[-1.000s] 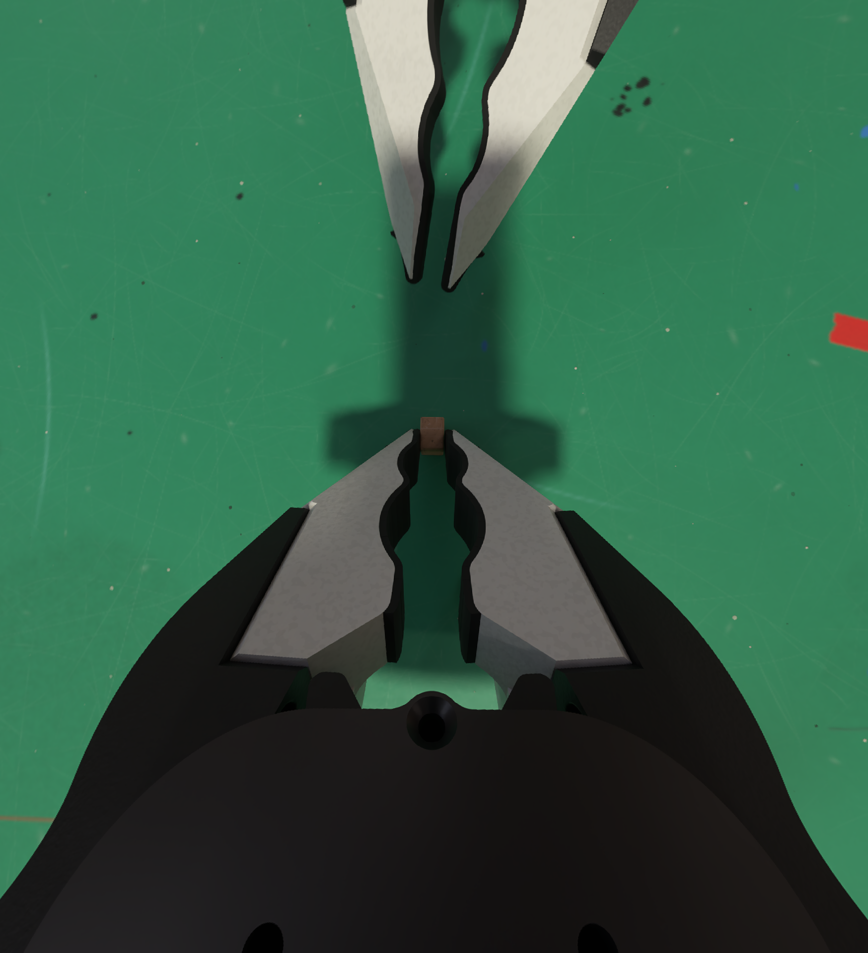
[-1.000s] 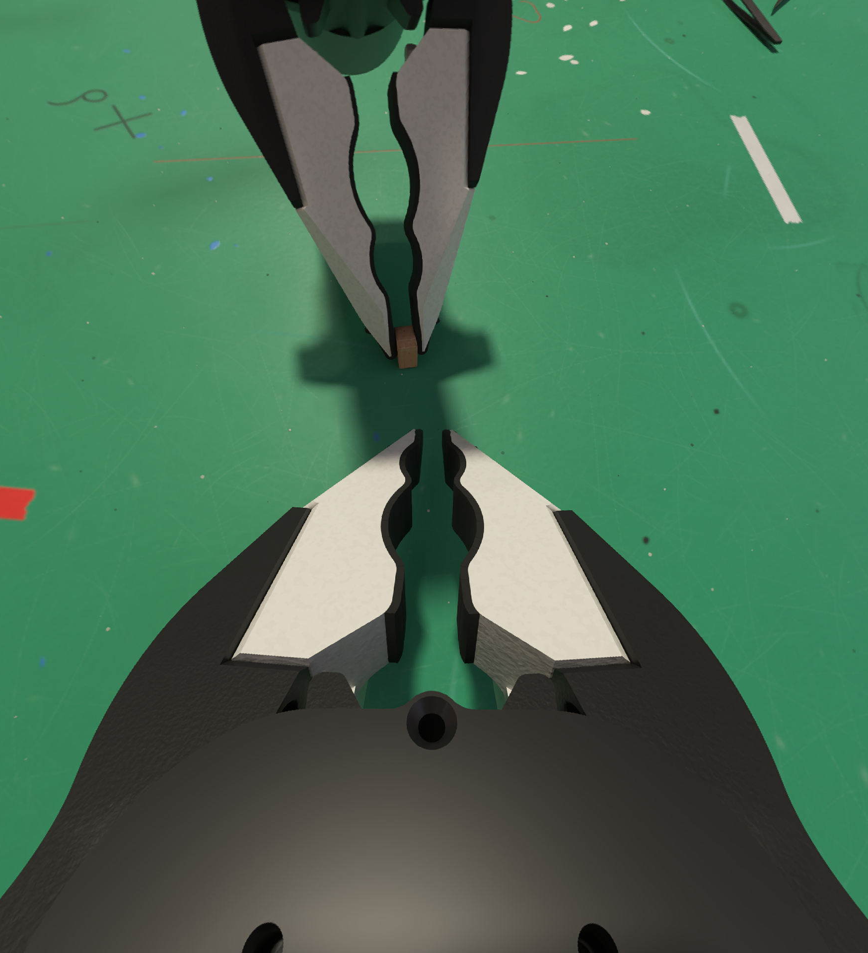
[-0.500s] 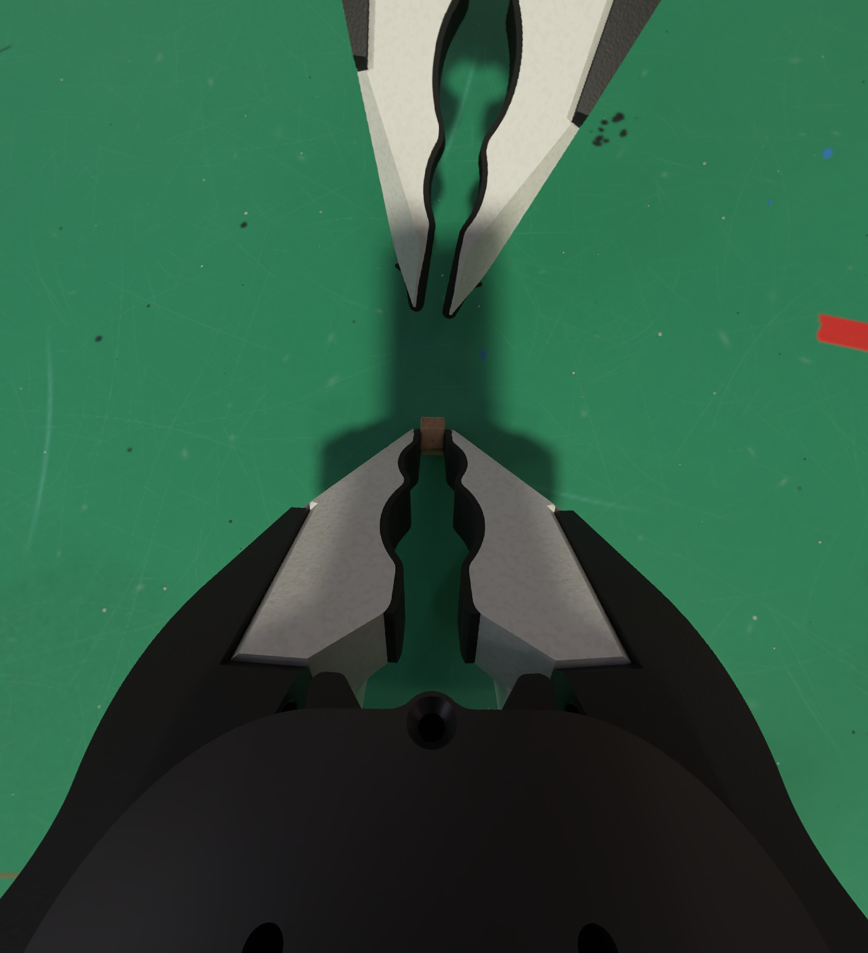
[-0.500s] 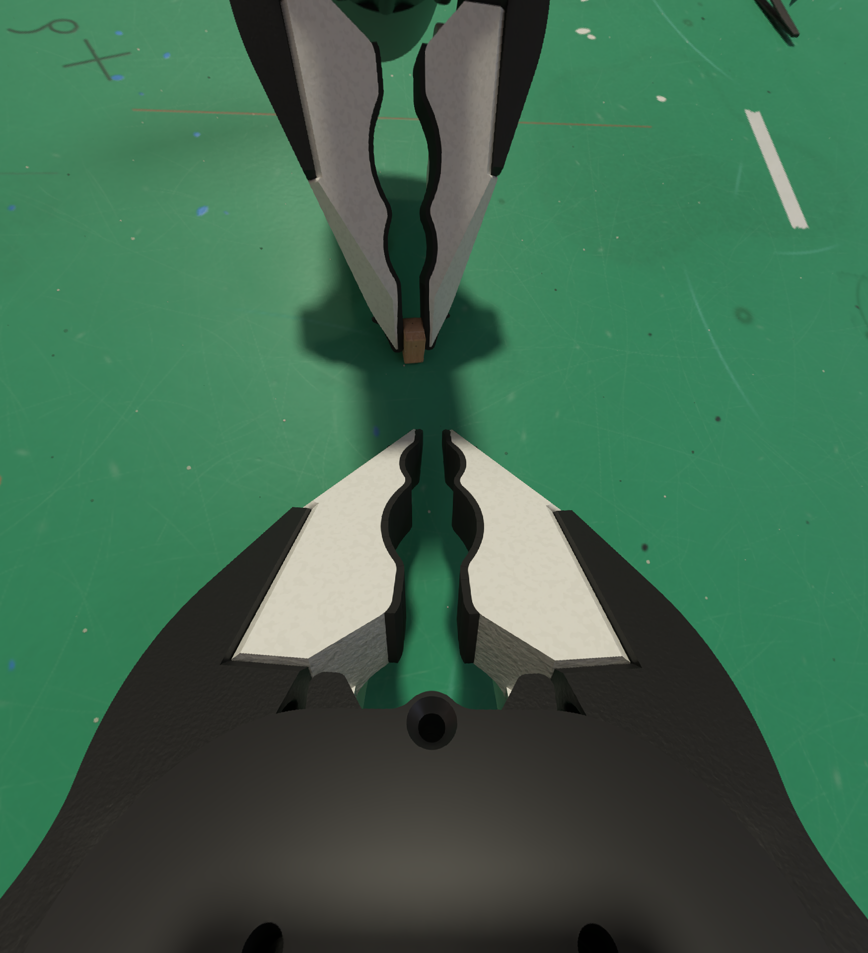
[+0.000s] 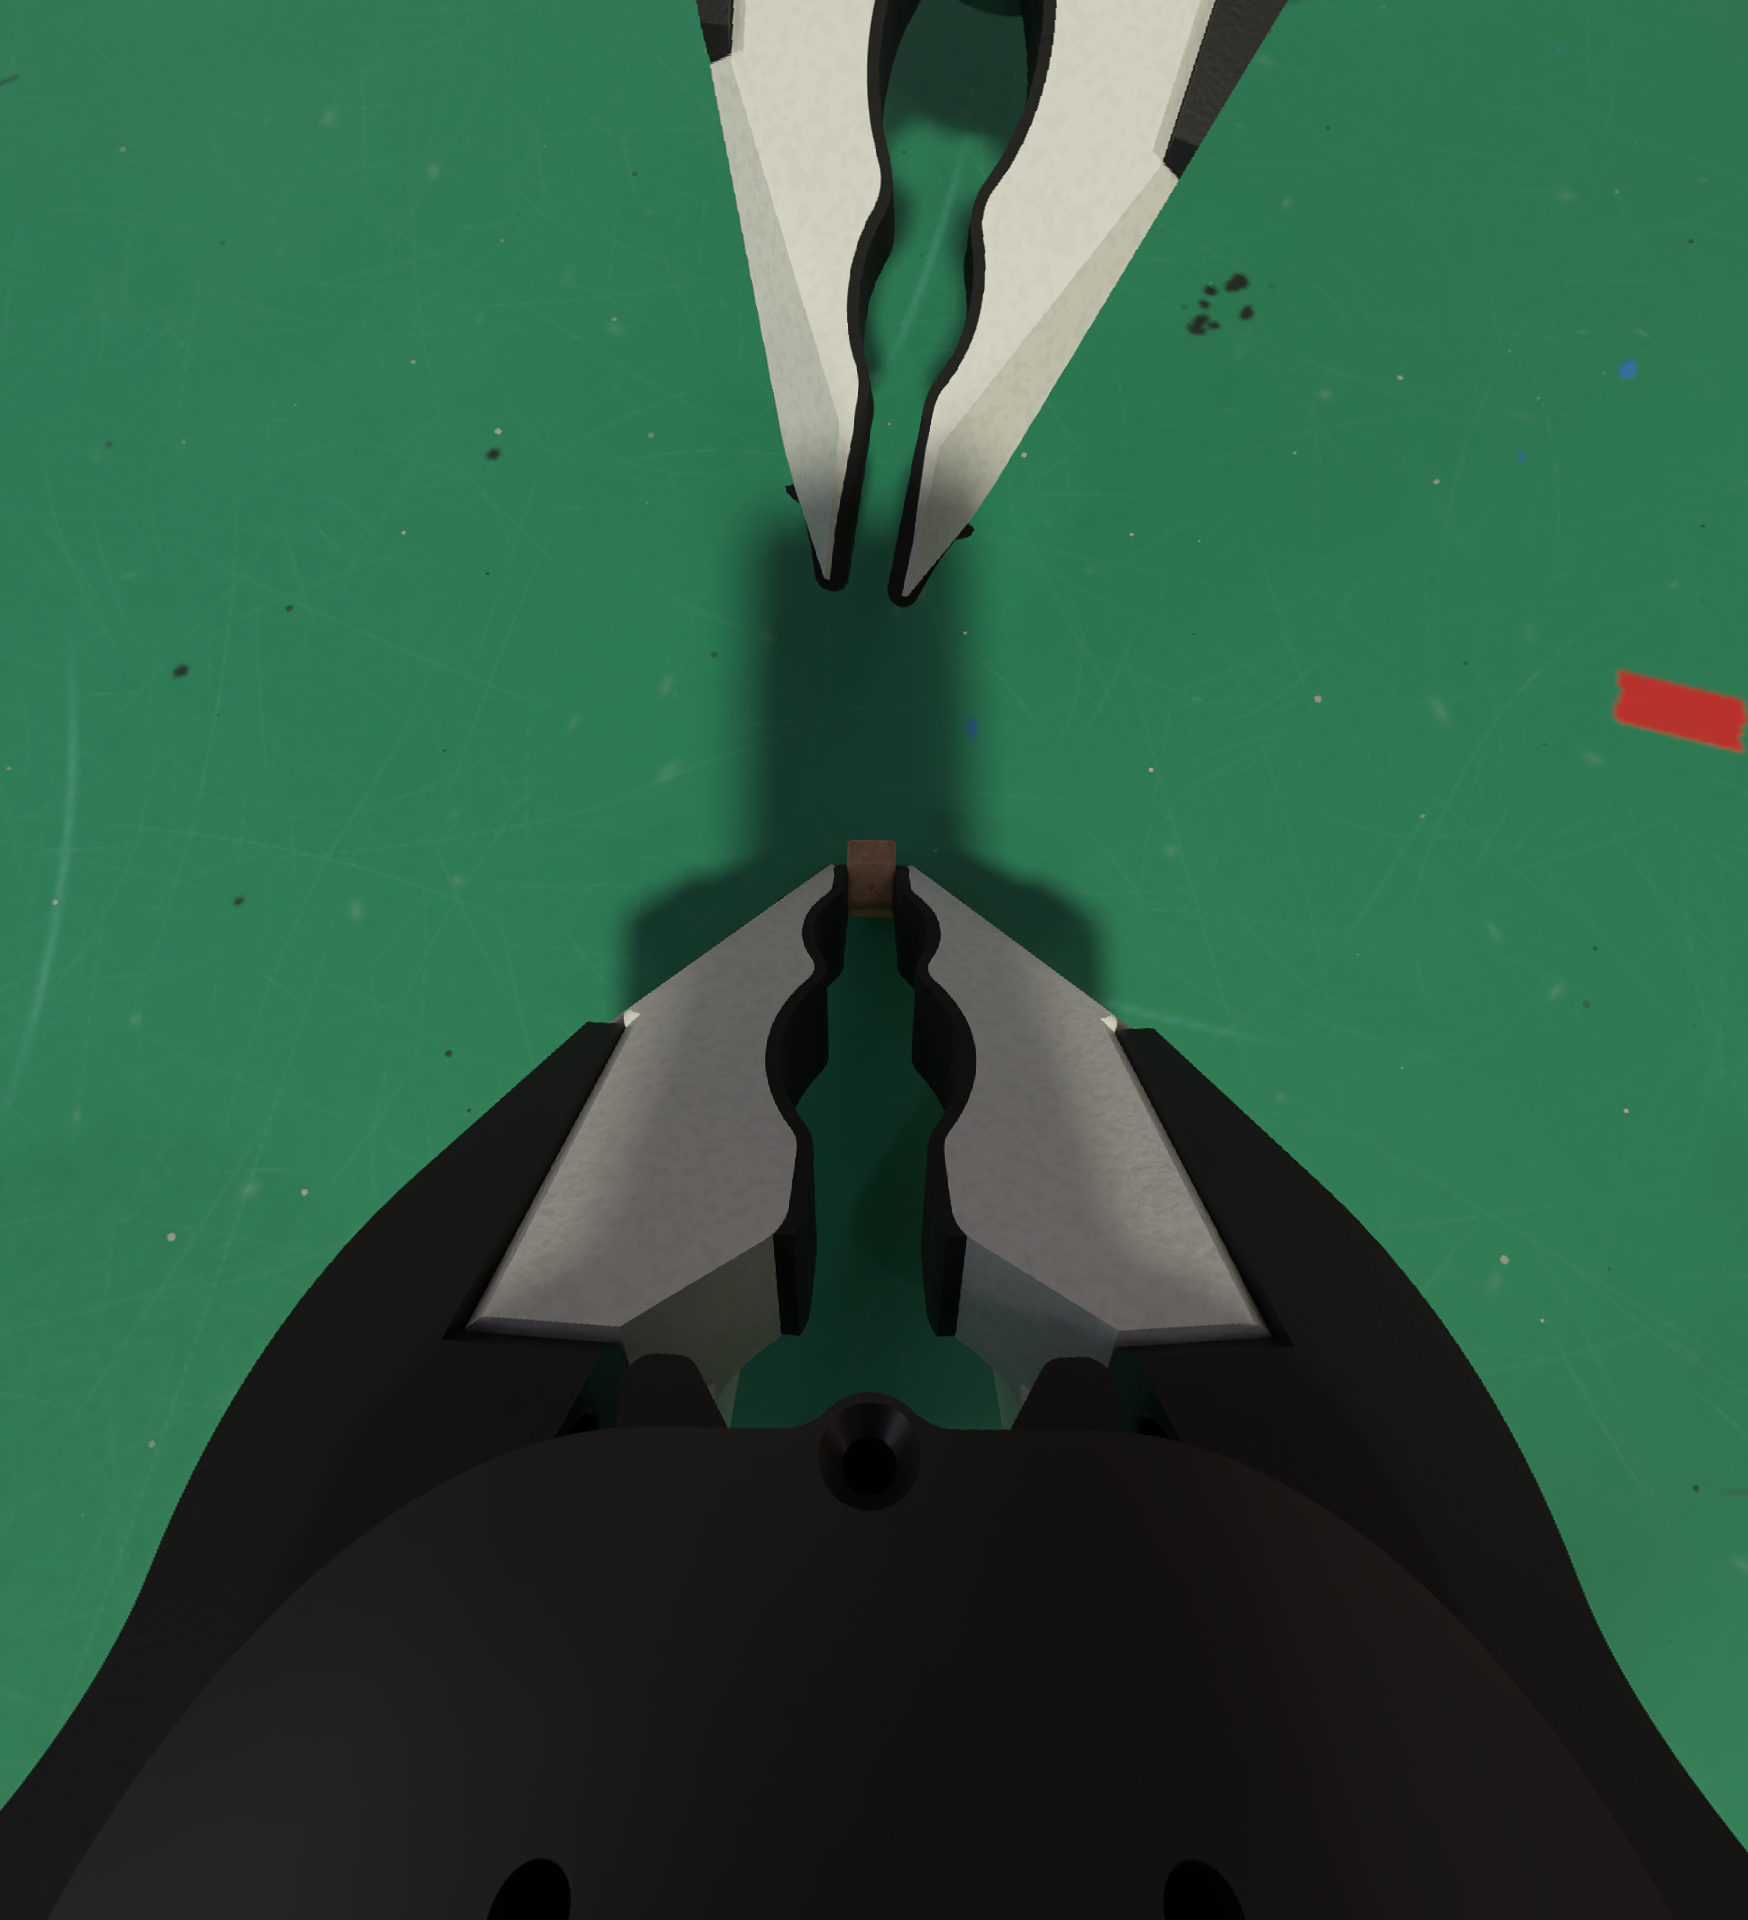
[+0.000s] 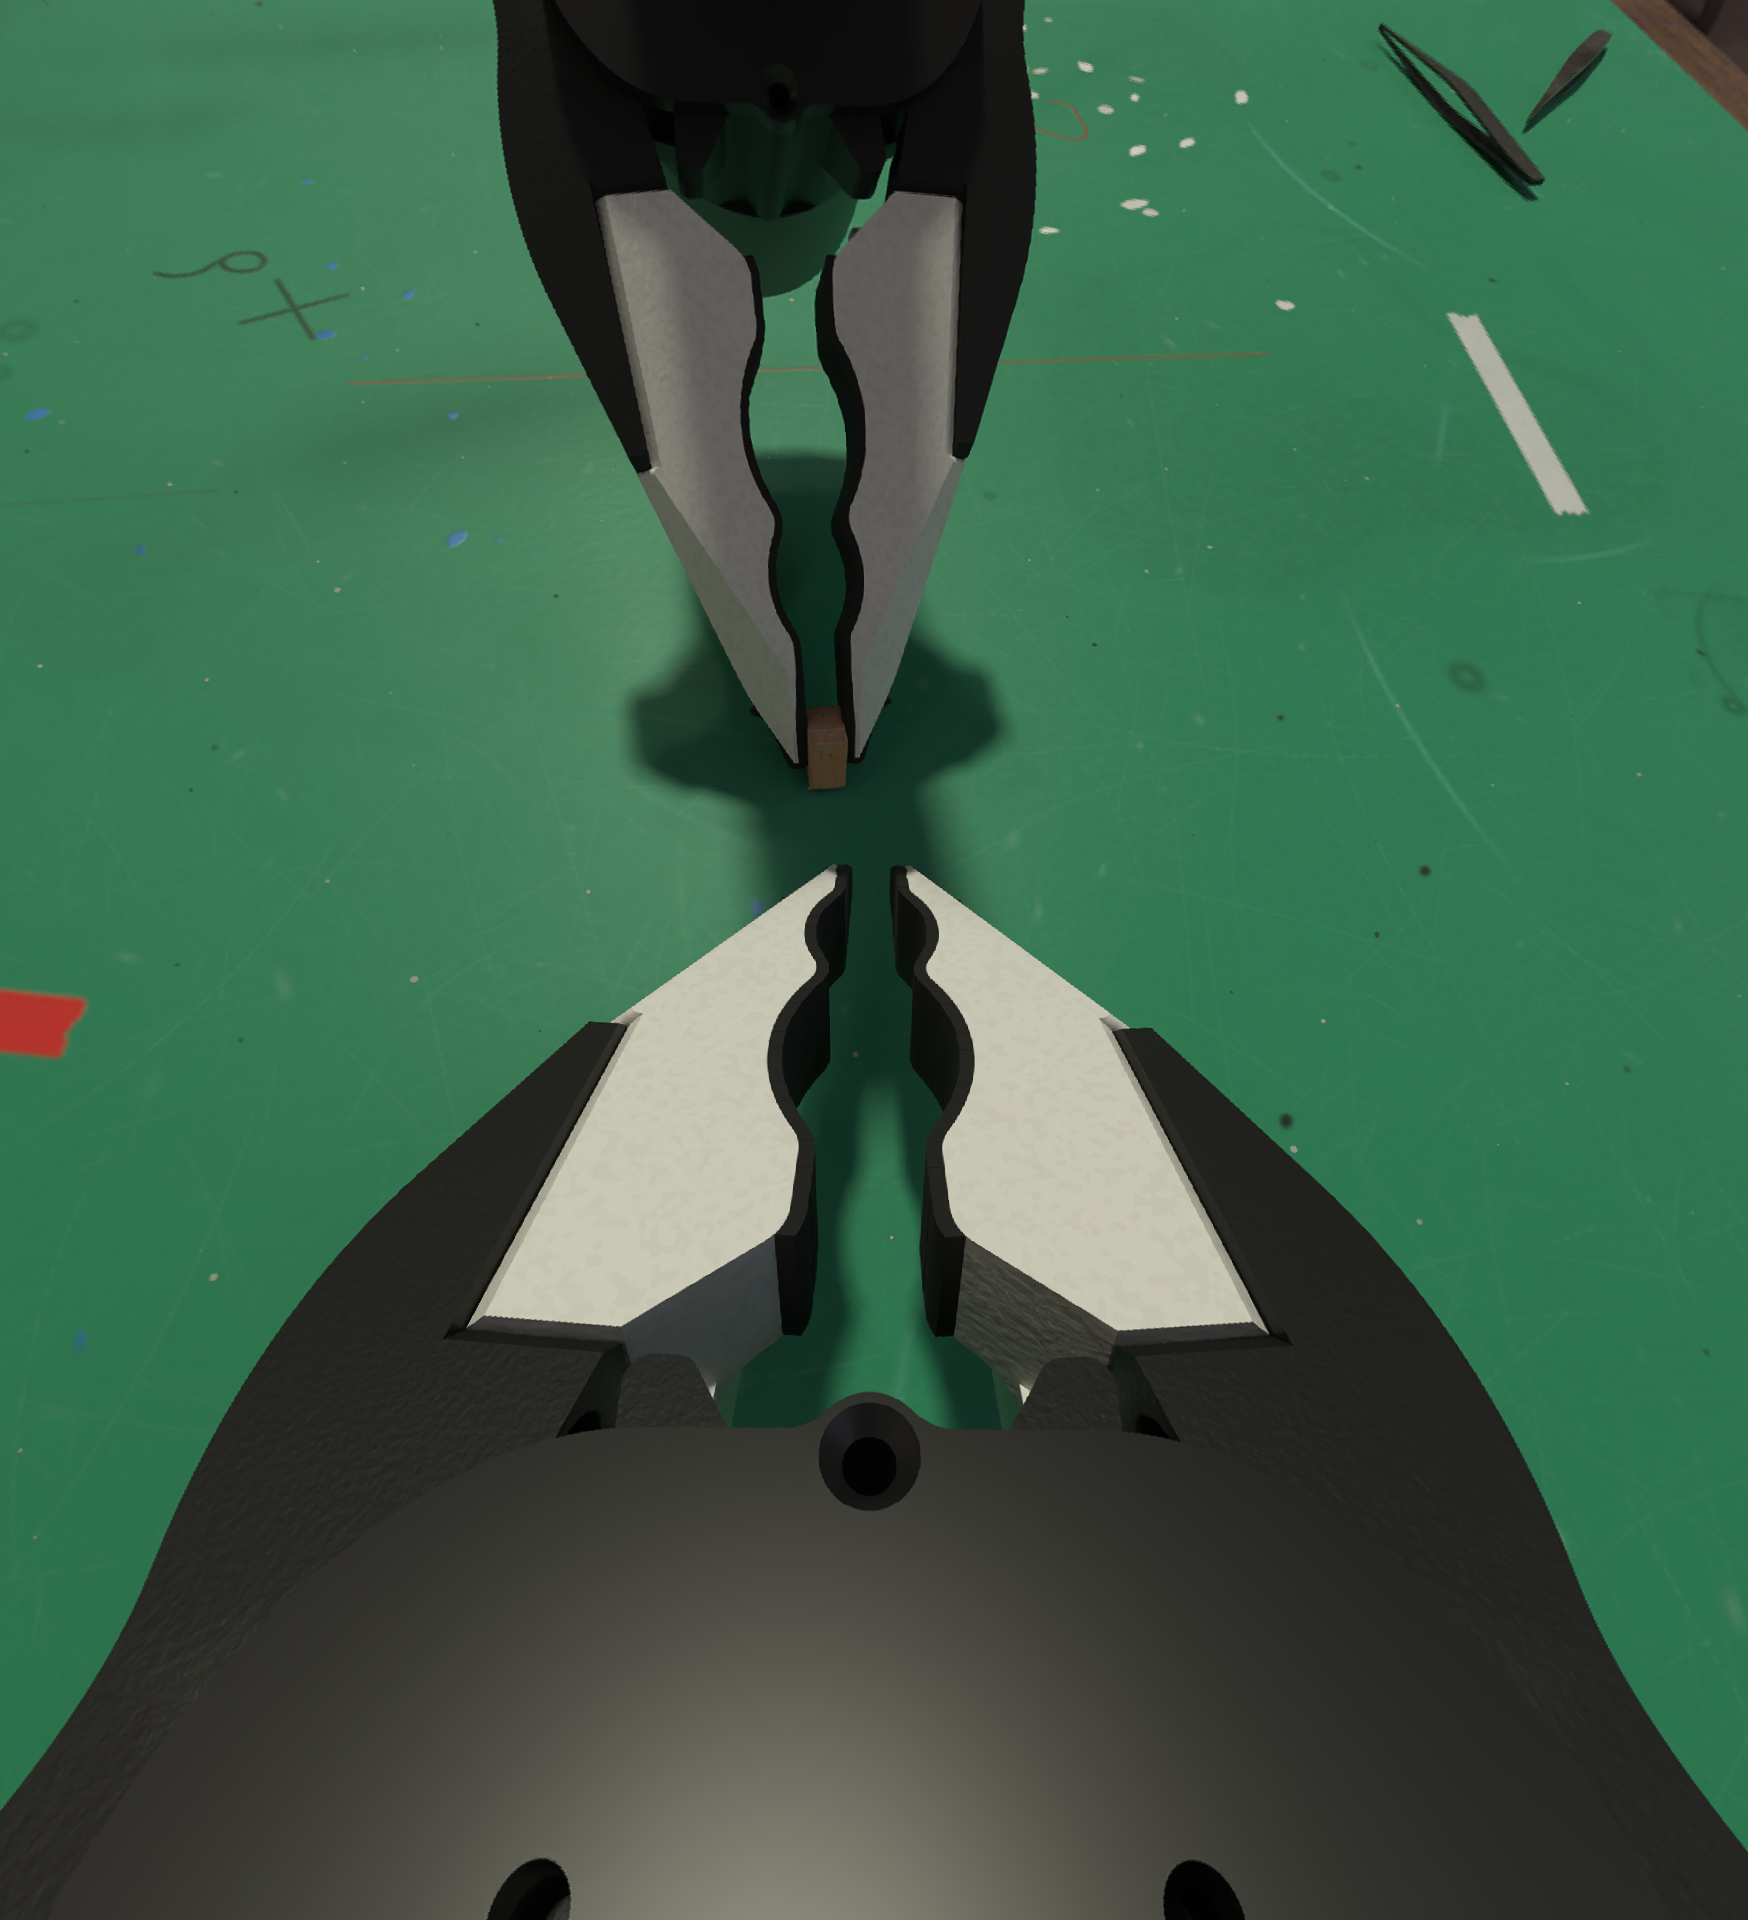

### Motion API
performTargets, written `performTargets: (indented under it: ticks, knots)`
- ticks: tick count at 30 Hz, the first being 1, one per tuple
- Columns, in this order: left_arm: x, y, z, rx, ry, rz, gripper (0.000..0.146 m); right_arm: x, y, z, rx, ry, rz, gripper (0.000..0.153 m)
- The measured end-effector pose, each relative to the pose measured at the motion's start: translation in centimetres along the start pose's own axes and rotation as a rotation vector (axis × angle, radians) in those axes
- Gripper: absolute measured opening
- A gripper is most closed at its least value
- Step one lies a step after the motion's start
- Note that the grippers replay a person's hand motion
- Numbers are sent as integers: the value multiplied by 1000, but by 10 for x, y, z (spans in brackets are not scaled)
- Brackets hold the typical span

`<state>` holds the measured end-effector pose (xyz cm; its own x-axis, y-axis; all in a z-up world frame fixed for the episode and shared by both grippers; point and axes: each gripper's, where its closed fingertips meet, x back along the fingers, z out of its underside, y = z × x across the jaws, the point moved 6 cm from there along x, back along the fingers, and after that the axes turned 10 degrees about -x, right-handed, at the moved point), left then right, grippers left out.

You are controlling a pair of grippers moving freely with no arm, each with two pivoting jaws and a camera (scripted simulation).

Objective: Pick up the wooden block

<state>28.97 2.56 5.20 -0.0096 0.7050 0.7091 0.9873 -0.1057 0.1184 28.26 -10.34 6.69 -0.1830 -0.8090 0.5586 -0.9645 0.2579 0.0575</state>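
Note:
A small wooden block [image 5: 871, 878] is pinched between the fingertips of my left gripper [image 5: 871, 883], which is shut on it. In the right wrist view the block [image 6: 826, 750] sticks out below the left gripper's [image 6: 826, 732] tips, at or just above the green mat [image 6: 330, 831]; I cannot tell which. My right gripper [image 6: 870, 878] faces the left one tip to tip, a short way from the block. Its jaws are almost together, with a narrow empty gap. It shows at the top of the left wrist view [image 5: 865, 592].
A red tape patch [image 5: 1680, 710] lies on the mat to the side and also shows in the right wrist view [image 6: 5, 1020]. A white tape strip [image 6: 1517, 414] and dark tweezers-like tools [image 6: 1462, 104] lie far right near the mat's wooden edge.
The left gripper keeps its hold on the block. In the right wrist view more of the left gripper's black body now shows and it stands steeper. The right gripper's jaws have not changed.

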Motion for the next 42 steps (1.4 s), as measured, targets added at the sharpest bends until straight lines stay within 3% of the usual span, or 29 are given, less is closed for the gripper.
performTargets:
  ticks: [11, 42]
  knots:
    - [0, 1, 0, 18, -6, 19, 8, 2, -4, 0, -32, -5, -7, 7]
    - [0, 1, 0, 22, -9, 24, 8, -17, 0, 3, 125, 204, -16, 7]
